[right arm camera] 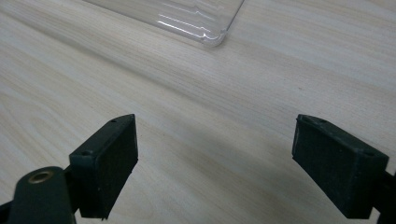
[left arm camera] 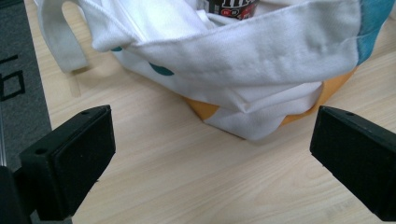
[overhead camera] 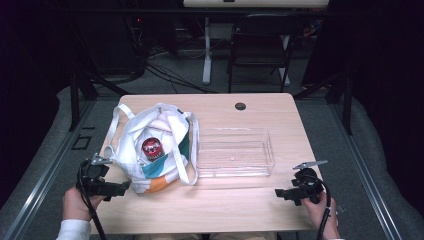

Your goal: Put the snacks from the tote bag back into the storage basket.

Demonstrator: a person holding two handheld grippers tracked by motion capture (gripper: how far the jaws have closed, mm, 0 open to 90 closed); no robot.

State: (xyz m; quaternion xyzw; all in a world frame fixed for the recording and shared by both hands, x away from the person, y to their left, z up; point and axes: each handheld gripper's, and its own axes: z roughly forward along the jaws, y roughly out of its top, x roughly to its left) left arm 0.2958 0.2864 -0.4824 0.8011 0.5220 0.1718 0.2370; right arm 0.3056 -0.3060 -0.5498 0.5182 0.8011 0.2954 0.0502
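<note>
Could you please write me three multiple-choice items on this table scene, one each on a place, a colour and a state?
1. Where does the clear tray lie?
A. right of the tote bag
B. left of the bag
C. on top of the bag

2. What colour is the lid of the jar in the bag?
A. blue
B. red
C. yellow

3. How does the left gripper stand?
A. shut on a bag strap
B. shut on the jar
C. open, holding nothing

Answers: 1 A, the high view shows the tray to the bag's right. 2 B, the lid shows red. 3 C, its jaws stand wide apart over bare table.
</note>
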